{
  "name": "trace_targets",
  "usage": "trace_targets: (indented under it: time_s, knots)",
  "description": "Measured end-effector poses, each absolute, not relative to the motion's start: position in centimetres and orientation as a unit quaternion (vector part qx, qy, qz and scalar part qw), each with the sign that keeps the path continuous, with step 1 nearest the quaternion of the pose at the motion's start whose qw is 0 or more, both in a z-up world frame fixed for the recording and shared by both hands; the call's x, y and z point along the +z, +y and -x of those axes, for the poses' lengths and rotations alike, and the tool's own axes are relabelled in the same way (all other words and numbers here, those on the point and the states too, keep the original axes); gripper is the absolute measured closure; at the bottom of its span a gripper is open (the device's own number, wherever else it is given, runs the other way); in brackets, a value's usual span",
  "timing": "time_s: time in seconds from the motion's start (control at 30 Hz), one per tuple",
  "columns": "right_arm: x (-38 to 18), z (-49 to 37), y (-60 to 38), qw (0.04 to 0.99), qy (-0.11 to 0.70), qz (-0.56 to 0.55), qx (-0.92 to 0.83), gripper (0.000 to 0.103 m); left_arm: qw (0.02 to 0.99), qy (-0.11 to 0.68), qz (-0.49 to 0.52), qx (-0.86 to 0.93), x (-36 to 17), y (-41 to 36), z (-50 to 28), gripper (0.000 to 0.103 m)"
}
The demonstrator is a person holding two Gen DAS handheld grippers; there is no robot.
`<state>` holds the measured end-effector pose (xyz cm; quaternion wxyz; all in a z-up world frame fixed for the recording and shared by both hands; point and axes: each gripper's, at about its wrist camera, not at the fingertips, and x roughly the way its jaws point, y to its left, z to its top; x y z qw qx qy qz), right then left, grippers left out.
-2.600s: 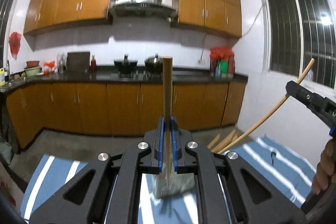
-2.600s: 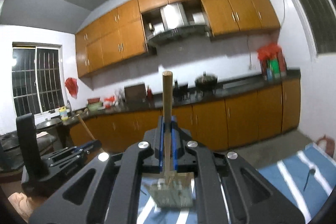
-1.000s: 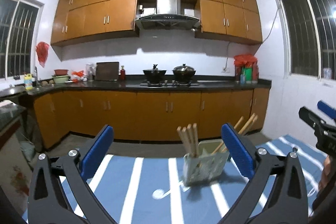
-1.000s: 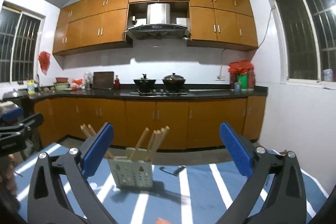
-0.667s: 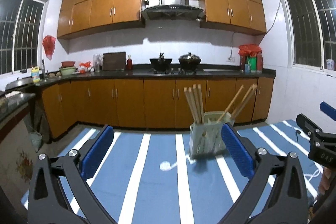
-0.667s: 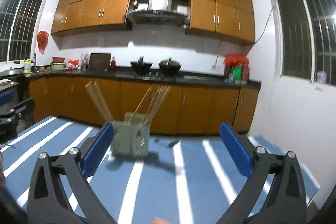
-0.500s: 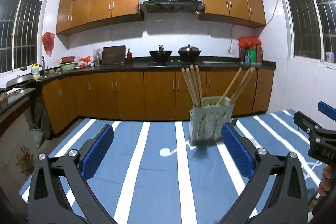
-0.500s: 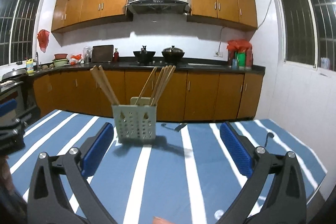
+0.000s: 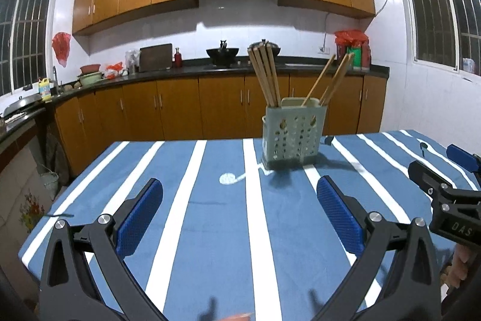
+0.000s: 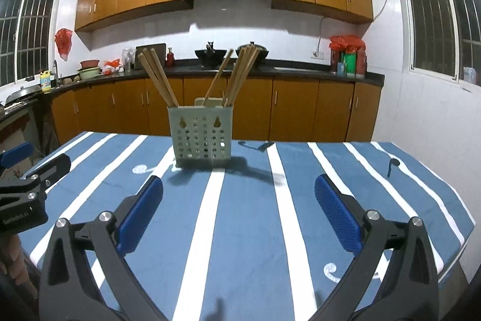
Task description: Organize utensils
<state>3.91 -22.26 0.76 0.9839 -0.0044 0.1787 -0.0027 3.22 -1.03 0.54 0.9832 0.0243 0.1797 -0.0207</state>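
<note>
A pale green perforated utensil holder (image 9: 293, 137) stands on the blue striped tablecloth (image 9: 210, 230); it also shows in the right wrist view (image 10: 203, 137). Several wooden chopsticks (image 9: 266, 77) stand in it in two bunches, leaning apart (image 10: 157, 77). My left gripper (image 9: 240, 215) is open and empty, well back from the holder. My right gripper (image 10: 239, 212) is open and empty, also back from it. The right gripper shows at the right edge of the left wrist view (image 9: 445, 194); the left gripper shows at the left edge of the right wrist view (image 10: 27, 188).
A dark spoon (image 10: 390, 166) lies near the table's right side and another dark utensil (image 10: 258, 146) lies behind the holder. The table's edges are close on the left (image 9: 39, 230) and right (image 10: 463, 218). Kitchen cabinets and a counter (image 9: 210, 71) run along the far wall.
Both grippers held chopsticks over the holder 2.6 s ago; they have since let go, opened, and drawn back and down. The chopsticks now stand in the holder.
</note>
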Motion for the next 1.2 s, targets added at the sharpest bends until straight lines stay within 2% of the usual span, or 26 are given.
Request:
trace_targets:
  time_s: [1.2]
  knots:
    - [-0.08, -4.06, -23.10, 0.982, 0.191, -0.011, -0.009, 0.004, 0.982, 0.185, -0.023, -0.019, 0.00, -1.07, -3.00, 0.002]
